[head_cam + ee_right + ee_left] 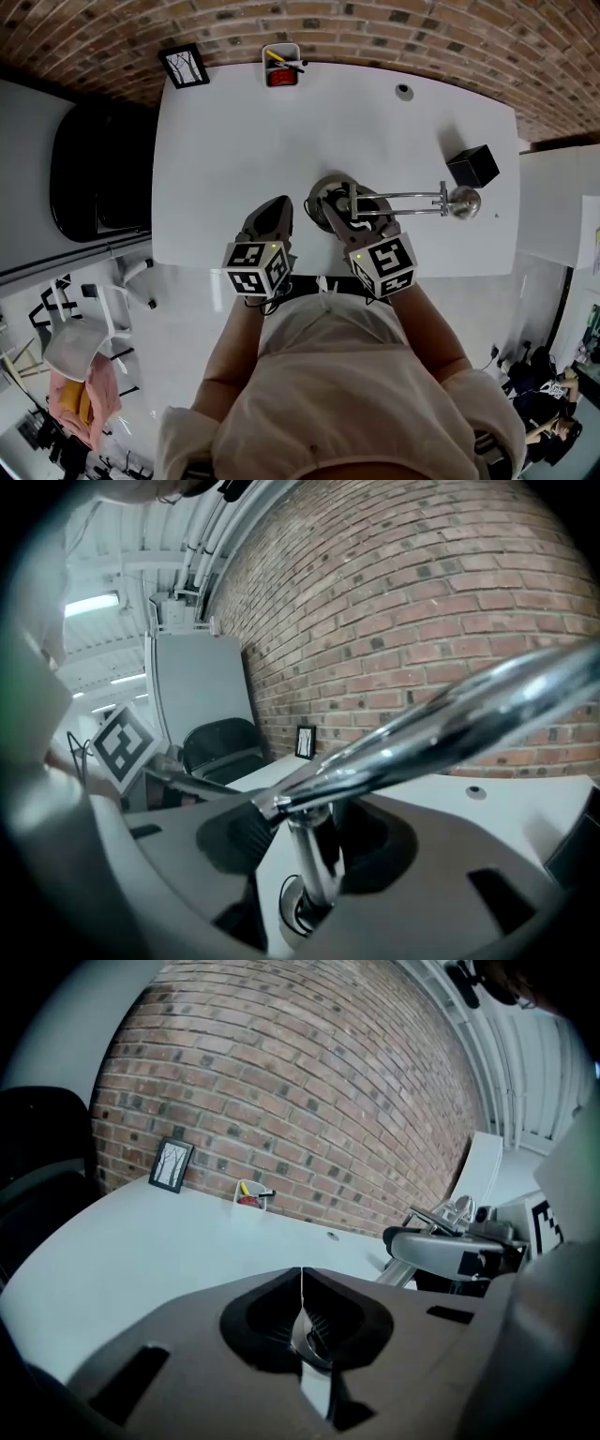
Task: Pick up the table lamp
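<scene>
Right gripper view: right gripper [314, 834] gapes around the table lamp [441, 728] post [306, 874]. Slick chrome, probably base-heavy, so grab low. Left gripper [302, 1290] clenched, empty.

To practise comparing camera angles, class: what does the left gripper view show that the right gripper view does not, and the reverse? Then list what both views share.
Only the left gripper view: the pen holder by the wall, and the left tool shut, with nothing between its jaws.
Only the right gripper view: the upright post of the table lamp, standing between the open jaws of the right tool.
Both: the brick wall, the picture frame and the white table.
</scene>
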Demonstrator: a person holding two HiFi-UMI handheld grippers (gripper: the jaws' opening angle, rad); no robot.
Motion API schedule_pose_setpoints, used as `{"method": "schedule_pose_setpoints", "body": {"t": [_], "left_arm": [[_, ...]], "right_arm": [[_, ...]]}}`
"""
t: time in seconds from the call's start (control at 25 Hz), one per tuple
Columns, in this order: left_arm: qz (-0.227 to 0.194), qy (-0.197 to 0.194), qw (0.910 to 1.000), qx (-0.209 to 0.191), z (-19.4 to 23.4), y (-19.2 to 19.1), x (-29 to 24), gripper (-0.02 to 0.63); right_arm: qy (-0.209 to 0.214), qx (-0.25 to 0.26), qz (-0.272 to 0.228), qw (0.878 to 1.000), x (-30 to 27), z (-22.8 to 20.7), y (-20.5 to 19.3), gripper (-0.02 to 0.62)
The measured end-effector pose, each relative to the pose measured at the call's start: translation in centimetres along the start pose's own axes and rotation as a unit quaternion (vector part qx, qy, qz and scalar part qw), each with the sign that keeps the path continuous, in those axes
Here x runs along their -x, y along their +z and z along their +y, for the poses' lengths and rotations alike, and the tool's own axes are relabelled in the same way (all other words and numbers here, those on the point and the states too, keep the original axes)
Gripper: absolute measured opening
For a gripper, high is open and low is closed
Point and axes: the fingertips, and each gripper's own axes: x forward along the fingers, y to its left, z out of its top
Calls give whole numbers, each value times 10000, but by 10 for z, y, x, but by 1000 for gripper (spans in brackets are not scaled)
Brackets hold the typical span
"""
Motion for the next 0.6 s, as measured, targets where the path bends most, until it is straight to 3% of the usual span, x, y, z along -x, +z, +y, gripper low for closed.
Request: {"method": "schedule_pose_setpoints", "body": {"t": [0.16, 0.4, 0.48, 0.6], "left_arm": [[137, 1, 9997, -202, 0, -11, -5, 20], [388, 33, 9991, 193, 8, -38, -13, 20], [526, 48, 9982, 291, 10, -50, -17, 20], [799, -22, 9958, 442, 10, -70, -23, 20]], "right_arm": [[16, 123, 7, 9999, -11, -3, 0, 172], [-84, 404, -87, 9991, -18, -3, 2, 132], [-164, 494, -43, 9986, -19, -5, 3, 72], [-183, 508, -9, 9985, -17, -8, 0, 71]]}}
